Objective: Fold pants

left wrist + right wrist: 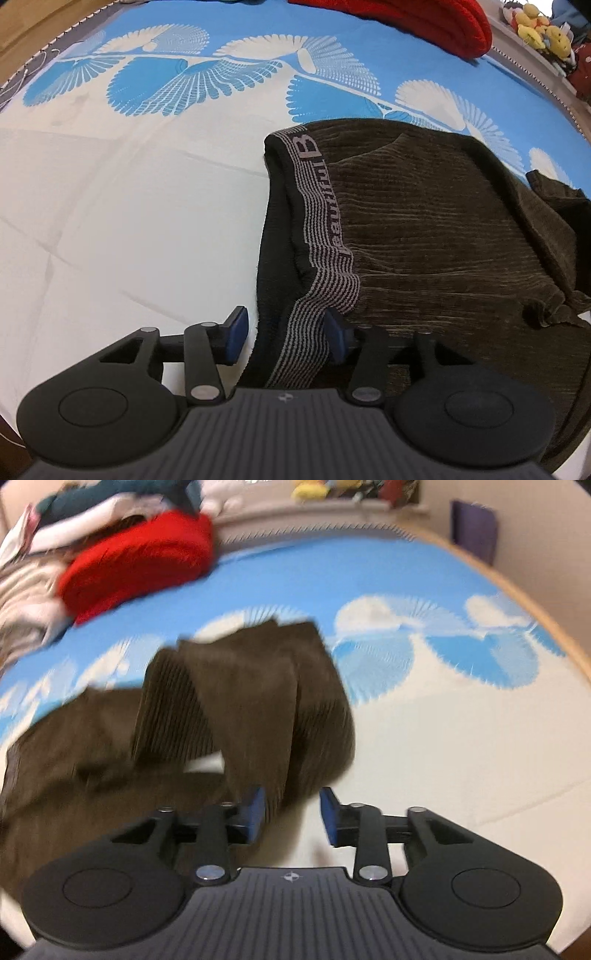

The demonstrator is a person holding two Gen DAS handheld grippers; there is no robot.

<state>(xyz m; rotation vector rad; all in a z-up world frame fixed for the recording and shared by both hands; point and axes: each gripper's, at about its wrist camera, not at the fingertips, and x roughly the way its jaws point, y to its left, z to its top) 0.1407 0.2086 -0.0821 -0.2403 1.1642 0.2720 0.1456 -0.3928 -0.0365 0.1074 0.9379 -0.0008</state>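
Observation:
Dark brown corduroy pants (443, 229) lie folded on the bed, their striped lettered waistband (321, 206) running toward me. In the left wrist view my left gripper (286, 338) stands open astride the near end of that waistband; the left blue pad is clear of the cloth and the right pad sits against it. In the blurred right wrist view the pants (240, 694) show a folded-over leg lying in overlapping layers. My right gripper (291, 814) is open, the near edge of the leg reaching in between its blue pads (255, 812) without being pinched.
The bed sheet (129, 229) is white near me and blue with white fan patterns farther off. A red garment (140, 561) and a pile of clothes (44, 535) lie at the far side. Stuffed toys (539, 29) sit on a ledge beyond the bed. The bed's wooden edge (546, 605) curves at right.

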